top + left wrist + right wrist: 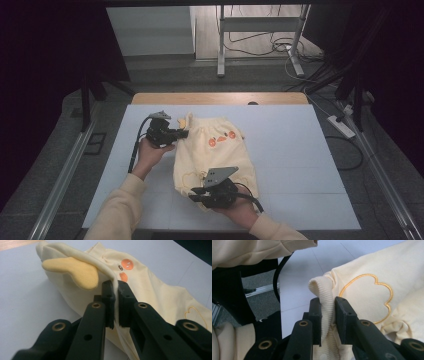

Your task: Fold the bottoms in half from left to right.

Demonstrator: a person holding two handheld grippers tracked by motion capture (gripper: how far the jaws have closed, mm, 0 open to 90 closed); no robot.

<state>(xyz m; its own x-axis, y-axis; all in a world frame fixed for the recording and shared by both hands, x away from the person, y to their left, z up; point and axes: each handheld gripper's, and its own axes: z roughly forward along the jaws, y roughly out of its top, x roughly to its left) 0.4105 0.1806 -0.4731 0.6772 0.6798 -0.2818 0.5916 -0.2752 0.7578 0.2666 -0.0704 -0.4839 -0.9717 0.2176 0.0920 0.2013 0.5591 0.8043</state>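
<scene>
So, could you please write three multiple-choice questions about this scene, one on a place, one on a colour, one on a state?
1. Where does the yellow garment lie?
A. on the white table top
B. on the grey floor
C. on a chair

2. What colour are the small round patches on the garment?
A. blue
B. orange
C. green

3. What do the right tongs do?
A. stand wide open over bare table
B. hold a cable
C. pinch the ribbed cuff

Answers:
1 A, the high view shows it spread on the white top.
2 B, the left gripper view shows them orange, beyond the left tongs, which clamp the garment's edge.
3 C, the right gripper view shows the cuff squeezed between both jaws.
</scene>
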